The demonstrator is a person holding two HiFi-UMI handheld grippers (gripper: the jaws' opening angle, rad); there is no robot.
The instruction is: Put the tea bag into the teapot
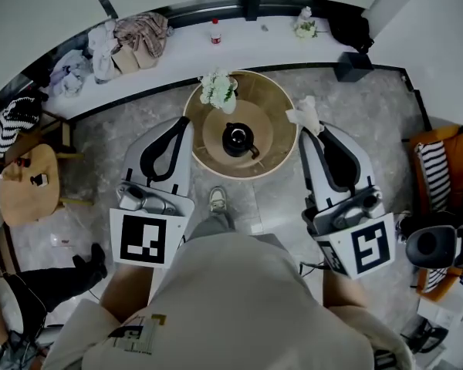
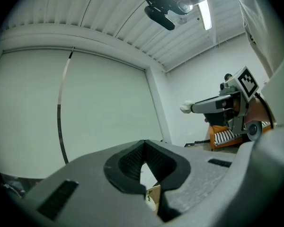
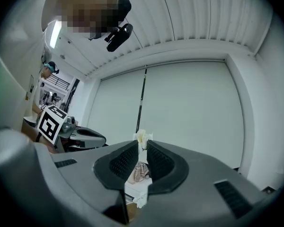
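A black teapot (image 1: 238,139) stands in the middle of a round wooden table (image 1: 272,110) below me. Beside it at the table's far edge is a bunch of white flowers (image 1: 218,89). My right gripper (image 1: 305,129) hovers over the table's right rim, shut on a white tea bag (image 1: 303,114). In the right gripper view the tea bag (image 3: 142,137) pokes out between the fingertips. My left gripper (image 1: 181,124) hangs over the table's left rim, to the left of the teapot. Its jaws meet at the tip with nothing in them (image 2: 143,144). From the left gripper view, the tea bag (image 2: 186,108) shows at the right gripper's tip.
A white ledge (image 1: 185,41) curves along the wall behind the table, with piled clothes (image 1: 139,37) and a small bottle (image 1: 215,31) on it. A round wooden stool (image 1: 27,183) stands at the left, an orange chair with a striped cushion (image 1: 436,172) at the right.
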